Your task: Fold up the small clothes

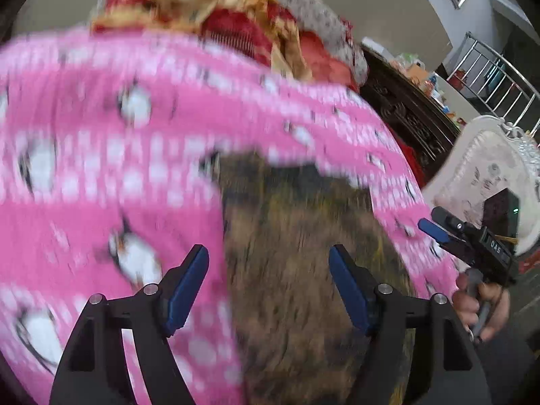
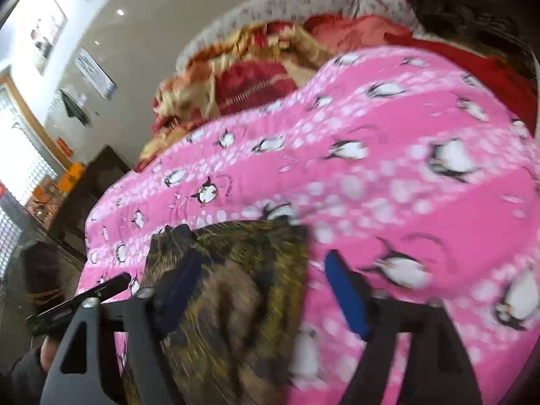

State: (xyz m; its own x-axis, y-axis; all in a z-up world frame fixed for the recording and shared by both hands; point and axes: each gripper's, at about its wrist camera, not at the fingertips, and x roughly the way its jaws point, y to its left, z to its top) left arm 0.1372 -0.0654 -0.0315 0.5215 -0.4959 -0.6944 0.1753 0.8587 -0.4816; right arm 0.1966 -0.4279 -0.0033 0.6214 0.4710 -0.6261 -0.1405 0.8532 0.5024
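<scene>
Below both grippers lies a brown and olive patterned garment (image 1: 303, 236), spread on a pink penguin-print blanket (image 1: 101, 135). Seen from the left wrist, the left gripper (image 1: 268, 290) has its blue-padded fingers spread wide with nothing between them, and the garment fills the gap ahead of them. To its right, the right gripper (image 1: 435, 229) points in over the blanket's edge, its trigger gripped by the person's right hand (image 1: 479, 303); from this side its jaw gap cannot be judged. From the right wrist, the right gripper (image 2: 261, 290) is likewise released, its left finger over the garment and its right finger over bare pink blanket just beside the garment's edge. Beyond the fingertips, a red and gold quilt (image 2: 243, 81) is heaped past the blanket. Both views are motion-blurred.
</scene>
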